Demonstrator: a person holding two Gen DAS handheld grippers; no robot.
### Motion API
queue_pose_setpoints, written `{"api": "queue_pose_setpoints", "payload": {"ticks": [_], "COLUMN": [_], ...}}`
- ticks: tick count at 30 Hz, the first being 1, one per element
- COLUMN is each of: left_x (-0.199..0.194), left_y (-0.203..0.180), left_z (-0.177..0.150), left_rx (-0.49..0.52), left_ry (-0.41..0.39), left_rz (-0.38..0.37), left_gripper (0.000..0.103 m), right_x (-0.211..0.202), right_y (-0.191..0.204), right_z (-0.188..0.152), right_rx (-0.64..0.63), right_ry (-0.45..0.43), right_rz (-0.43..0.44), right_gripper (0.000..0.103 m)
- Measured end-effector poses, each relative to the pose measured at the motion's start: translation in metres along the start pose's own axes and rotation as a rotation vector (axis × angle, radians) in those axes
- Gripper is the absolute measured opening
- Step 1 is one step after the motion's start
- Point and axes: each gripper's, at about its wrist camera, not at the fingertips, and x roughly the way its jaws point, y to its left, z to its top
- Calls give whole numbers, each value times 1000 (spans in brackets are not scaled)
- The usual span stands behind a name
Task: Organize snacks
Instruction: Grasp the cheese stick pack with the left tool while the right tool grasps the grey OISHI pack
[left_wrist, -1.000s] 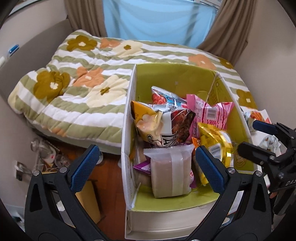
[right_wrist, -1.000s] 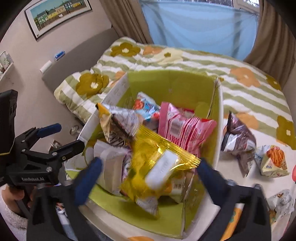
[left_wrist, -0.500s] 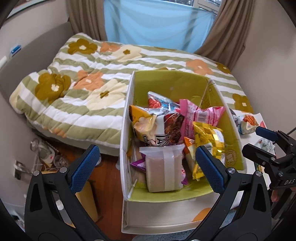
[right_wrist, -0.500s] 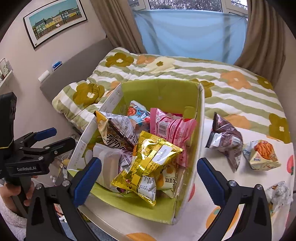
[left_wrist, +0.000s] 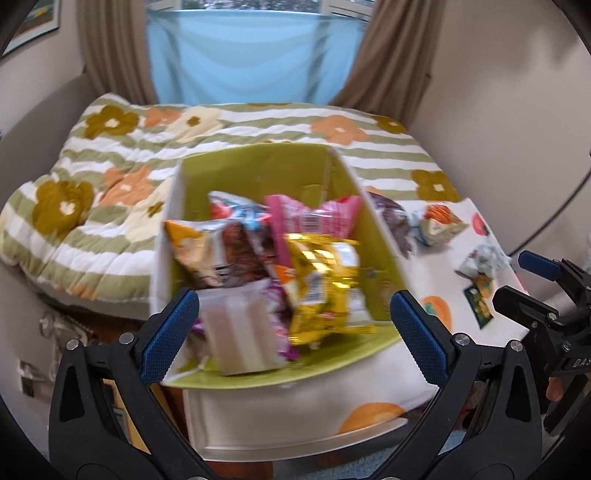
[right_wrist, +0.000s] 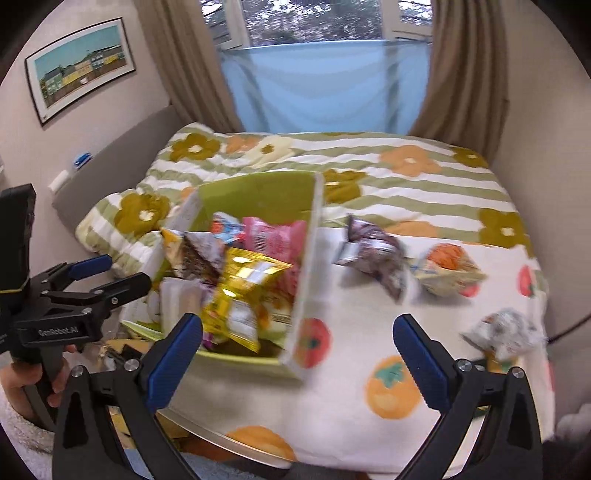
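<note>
A green-lined box (left_wrist: 258, 166) (right_wrist: 258, 192) stands at the table's left end and holds several snack packs. A gold pack (left_wrist: 325, 280) (right_wrist: 243, 291) lies on top, beside a pink pack (left_wrist: 314, 218) and a pale pack (left_wrist: 240, 328). Loose on the tablecloth are a dark purple pack (right_wrist: 373, 251), an orange-and-white pack (right_wrist: 447, 269) and a crumpled white pack (right_wrist: 506, 328). My left gripper (left_wrist: 291, 332) is open and empty in front of the box. My right gripper (right_wrist: 299, 362) is open and empty over the tablecloth, right of the box.
The table has a white cloth with orange fruit prints (right_wrist: 369, 325). A bed with a striped flower quilt (left_wrist: 129, 155) lies behind it, under a curtained window. A small green card (left_wrist: 480, 306) lies near the table's right edge.
Both grippers have pulled back and up from the box, and both views have swung right. The gold pack, held earlier, now lies in the box. More of the tablecloth shows.
</note>
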Motion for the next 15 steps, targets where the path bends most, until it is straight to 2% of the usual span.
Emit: {"api": "queue_pose_setpoints", "payload": {"ticks": [9,15], "left_x": [20,50], "left_y": [-90,-164], "left_z": [15,36], "left_rx": [63,62], "left_ry": [1,22], "left_rz": [-40,-71], "left_gripper": [102,102], "right_x": [-32,-38], "right_y": [-80,-145], "right_z": [-15,-11], "right_rx": [59,63], "right_ry": [-19,20], "right_rz": [-82,-109], "right_gripper": [103,103]}}
